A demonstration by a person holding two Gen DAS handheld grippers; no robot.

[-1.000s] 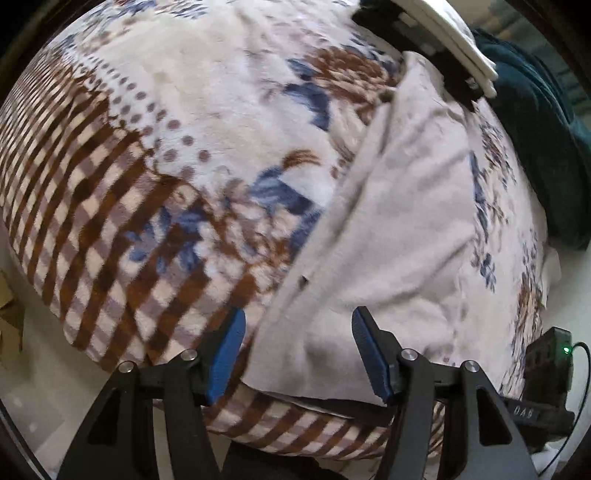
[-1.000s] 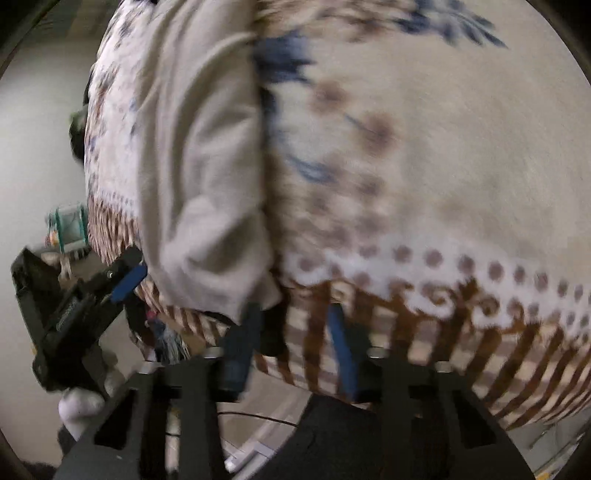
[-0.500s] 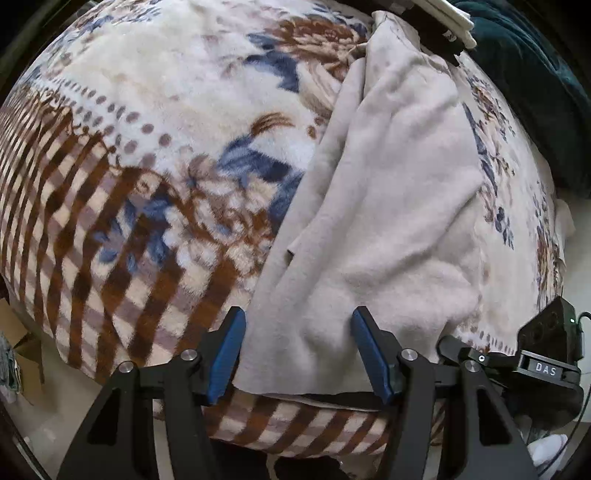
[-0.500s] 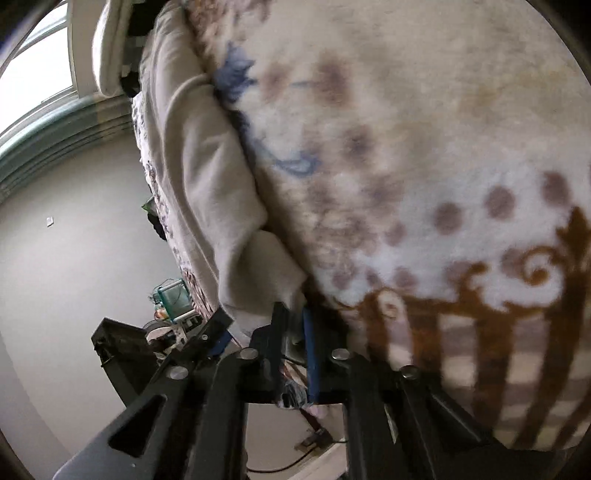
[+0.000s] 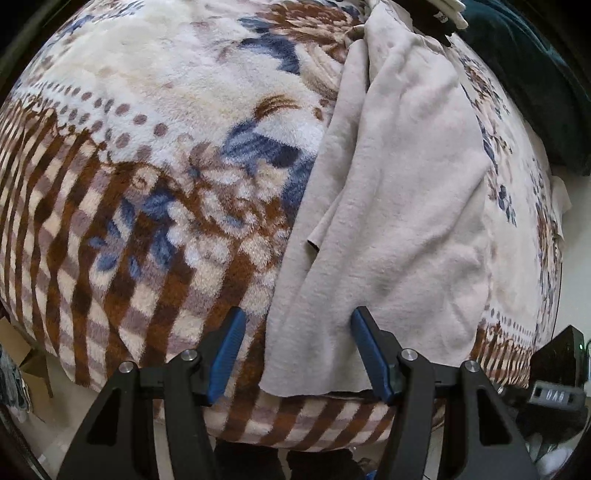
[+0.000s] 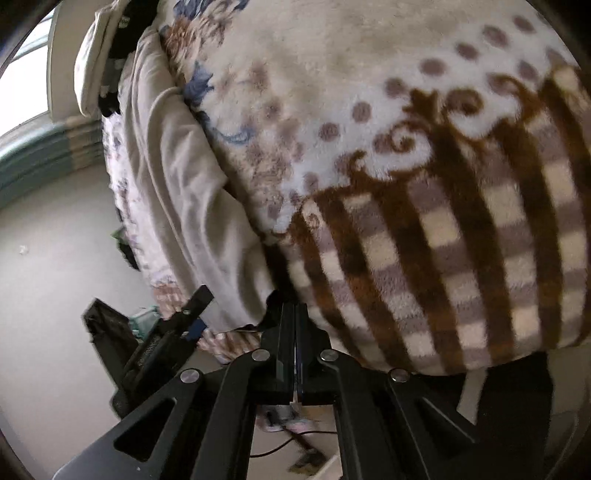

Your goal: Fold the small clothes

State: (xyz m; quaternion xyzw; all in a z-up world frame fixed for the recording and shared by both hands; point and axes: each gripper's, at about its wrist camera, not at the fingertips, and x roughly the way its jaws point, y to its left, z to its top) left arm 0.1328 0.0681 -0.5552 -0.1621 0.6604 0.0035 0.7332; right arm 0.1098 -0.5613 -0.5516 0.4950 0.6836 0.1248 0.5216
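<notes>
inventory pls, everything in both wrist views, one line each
cloth: 1, beige, lying lengthwise on blanket, near end over the bed edge
blanket: 1, cream with blue and brown floral and check, covering bed
dark fabric: 1, teal, far right of bed
box: 1, cardboard, floor at left
left gripper: black, blue pads, jaws open astride cloth's near edge
right gripper: black, jaws shut at cloth's corner; grip unclear

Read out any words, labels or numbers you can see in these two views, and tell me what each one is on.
"DAS": small pale label on the black device at the lower right of the left wrist view, blurred, so the reading is uncertain.
Small white mark on the dark item at the top edge of that view: too small to read.
Right wrist view: no readable text.
</notes>
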